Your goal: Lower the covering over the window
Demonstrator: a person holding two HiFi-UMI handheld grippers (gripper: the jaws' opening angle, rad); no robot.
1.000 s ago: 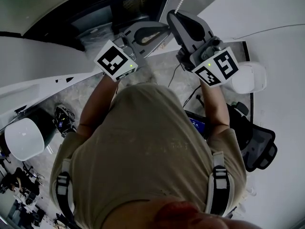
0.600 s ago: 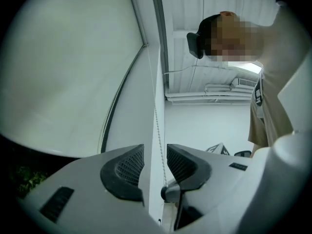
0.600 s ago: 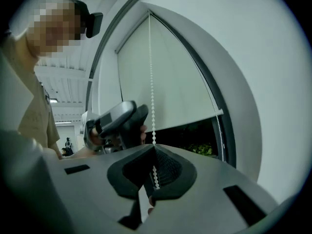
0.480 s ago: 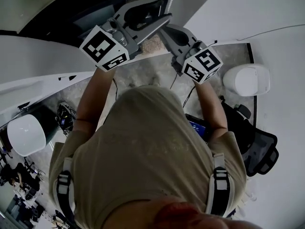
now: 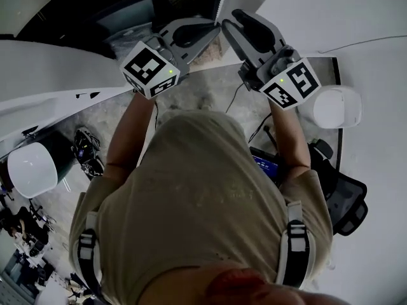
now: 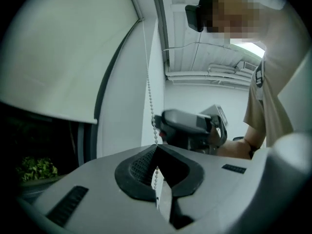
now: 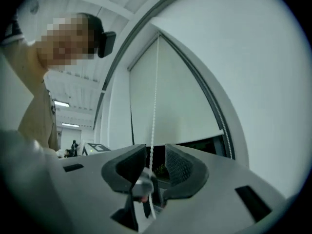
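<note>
L gripper (image 6: pixel 156 152) re-shut on bead chain (image 6: pixel 149 94) – R gripper (image 7: pixel 155 155) jaws just opened, chain loose between.

Your grey left gripper (image 6: pixel 156 155) and right gripper (image 7: pixel 155 162) show black ribbed pads (image 6: pixel 134 167). Their cubes (image 5: pixel 151 70) carry black-and-white square markers. White bead chain (image 6: pixel 148 96), off-white blind (image 6: pixel 63 48), dark glass (image 6: pixel 44 140), and your shirt (image 5: pixel 197 196) is beige.
</note>
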